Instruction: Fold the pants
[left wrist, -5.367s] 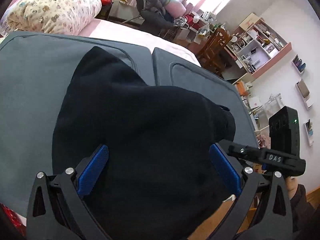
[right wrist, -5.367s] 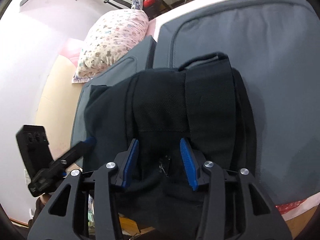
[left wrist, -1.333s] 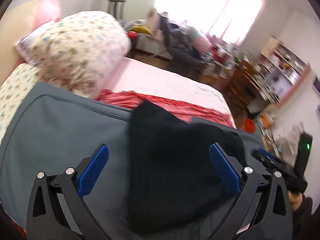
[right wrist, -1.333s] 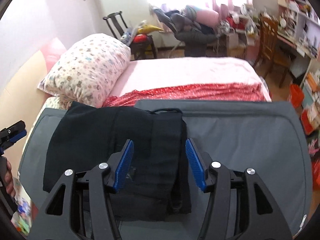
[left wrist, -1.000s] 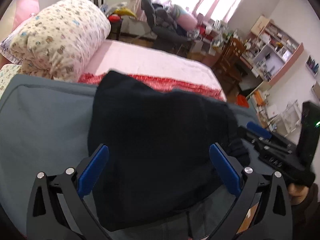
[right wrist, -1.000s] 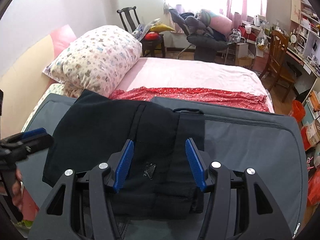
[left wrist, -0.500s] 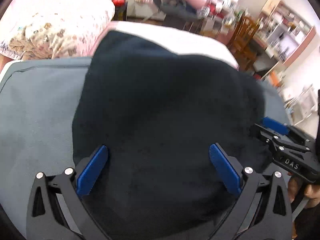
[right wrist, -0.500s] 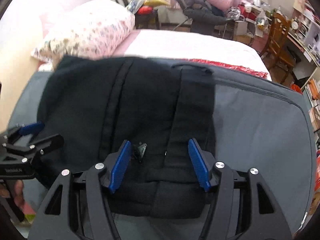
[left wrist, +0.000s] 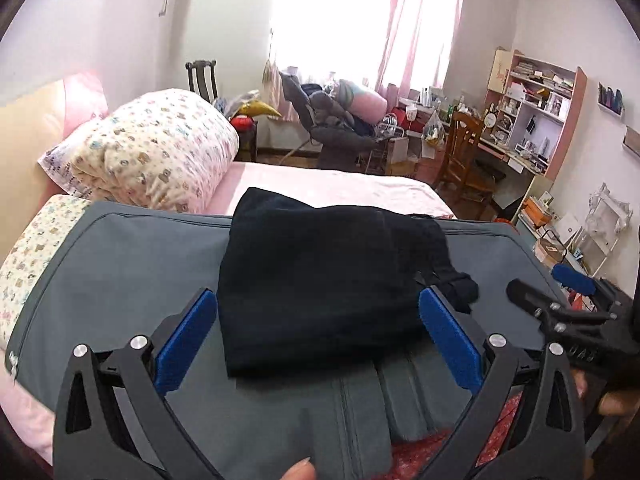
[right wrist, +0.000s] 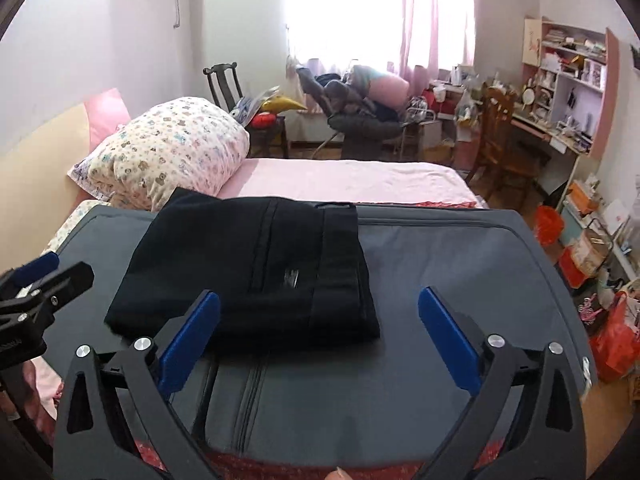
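- The pants (right wrist: 248, 268) are sitting as a flat black bundle on the grey mat (right wrist: 460, 272) that covers the bed, a bit toward the pillow (right wrist: 168, 160) side of it.
- Left gripper (left wrist: 316, 336) — jaws spread wide, nothing in them. The bundle's near edge sits right between the two blue pads (left wrist: 184, 336), just ahead of the tips but not pinched.
- Right gripper (right wrist: 318, 340) — also wide open and empty. From its camera the bundle sits ahead and off to the left, so only the left pad overlaps it; the right pad hangs over bare mat.
- Long axis of the bundle looks like it runs across both views, side to side, with the waistband (right wrist: 338, 264) strip on the right end.
- So I'd say the left hand is the one lined up square on it, the right would need to shift left to get a bite.
- Versus half a second ago: the right jaws were much narrower and right down on the fabric, now they've opened and both cameras have pulled back and up, so the whole room shows. The pants look released and lying on their own — fold seems basically done to me.
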`<control>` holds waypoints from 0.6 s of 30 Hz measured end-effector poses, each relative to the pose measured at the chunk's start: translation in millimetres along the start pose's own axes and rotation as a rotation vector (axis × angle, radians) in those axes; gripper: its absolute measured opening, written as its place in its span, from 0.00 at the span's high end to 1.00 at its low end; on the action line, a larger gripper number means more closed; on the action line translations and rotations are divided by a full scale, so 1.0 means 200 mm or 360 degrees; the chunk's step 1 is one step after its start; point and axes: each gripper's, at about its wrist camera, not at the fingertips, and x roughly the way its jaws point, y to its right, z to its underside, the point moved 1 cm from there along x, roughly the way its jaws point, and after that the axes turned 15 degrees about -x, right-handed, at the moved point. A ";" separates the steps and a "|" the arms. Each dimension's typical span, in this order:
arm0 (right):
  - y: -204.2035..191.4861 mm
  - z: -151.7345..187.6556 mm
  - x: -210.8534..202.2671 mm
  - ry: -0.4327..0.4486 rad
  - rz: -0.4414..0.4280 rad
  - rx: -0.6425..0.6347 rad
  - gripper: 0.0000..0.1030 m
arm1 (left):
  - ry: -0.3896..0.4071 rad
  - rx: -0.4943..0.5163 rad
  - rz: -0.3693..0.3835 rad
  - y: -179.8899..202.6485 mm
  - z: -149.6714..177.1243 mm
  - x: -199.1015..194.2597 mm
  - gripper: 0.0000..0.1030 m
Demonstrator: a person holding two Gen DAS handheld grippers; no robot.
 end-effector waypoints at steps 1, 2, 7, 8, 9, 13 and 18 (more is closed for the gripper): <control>-0.02 0.02 -0.04 0.0011 0.0009 -0.0007 0.01 | 0.0026 -0.0003 -0.0001 0.01 0.02 -0.05 0.02; -0.04 0.05 -0.08 0.0027 0.0017 -0.0021 0.01 | 0.0051 -0.0006 -0.0008 0.01 0.04 -0.09 0.02; -0.11 0.11 -0.19 0.0087 0.0036 -0.0080 0.01 | 0.0116 -0.0014 -0.0015 0.03 0.12 -0.26 0.02; -0.12 0.12 -0.20 0.0088 0.0031 -0.0087 0.01 | 0.0114 -0.0009 -0.0015 0.02 0.14 -0.28 0.02; -0.12 0.13 -0.20 0.0087 0.0022 -0.0088 0.01 | 0.0102 -0.0012 -0.0008 0.03 0.16 -0.30 0.02; -0.15 0.19 -0.22 0.0067 0.0009 -0.0074 0.01 | 0.0094 -0.0035 -0.0029 0.02 0.21 -0.34 0.02; -0.20 0.23 -0.27 0.0095 0.0022 -0.0094 0.01 | 0.0086 -0.0003 -0.0071 0.00 0.29 -0.39 0.02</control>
